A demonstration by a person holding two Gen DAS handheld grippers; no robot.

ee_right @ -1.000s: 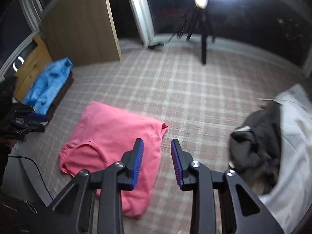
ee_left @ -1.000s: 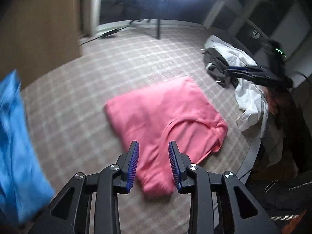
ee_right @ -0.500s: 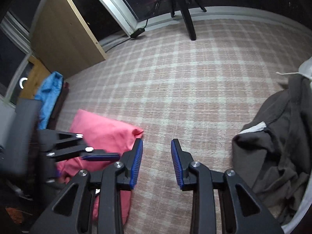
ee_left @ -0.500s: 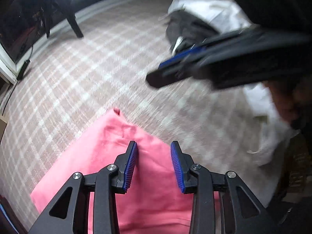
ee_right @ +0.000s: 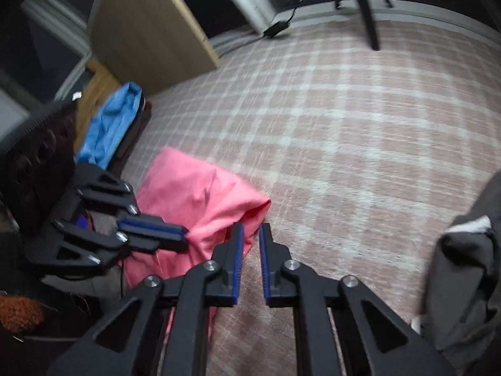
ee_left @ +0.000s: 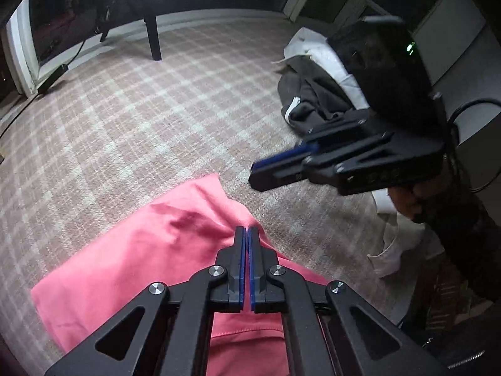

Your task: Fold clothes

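A folded pink shirt (ee_left: 150,250) lies on the checked carpet; it also shows in the right wrist view (ee_right: 194,194). My left gripper (ee_left: 245,230) is shut on the shirt's near right edge, and it shows from the side in the right wrist view (ee_right: 184,235), pinching the pink cloth. My right gripper (ee_right: 250,228) is partly open and empty, just right of the shirt's raised corner (ee_right: 260,203). It shows from the side in the left wrist view (ee_left: 256,175), above the carpet to the right of the shirt.
A dark grey garment (ee_left: 313,100) and a white one (ee_left: 325,56) lie in a heap at the right. A blue garment (ee_right: 109,125) lies at the left by a wooden panel (ee_right: 147,28). A black stand leg (ee_left: 153,34) stands at the carpet's far edge.
My left gripper has closed on the pink shirt's edge and lifted a corner. My right gripper has narrowed and moved closer to the shirt's corner.
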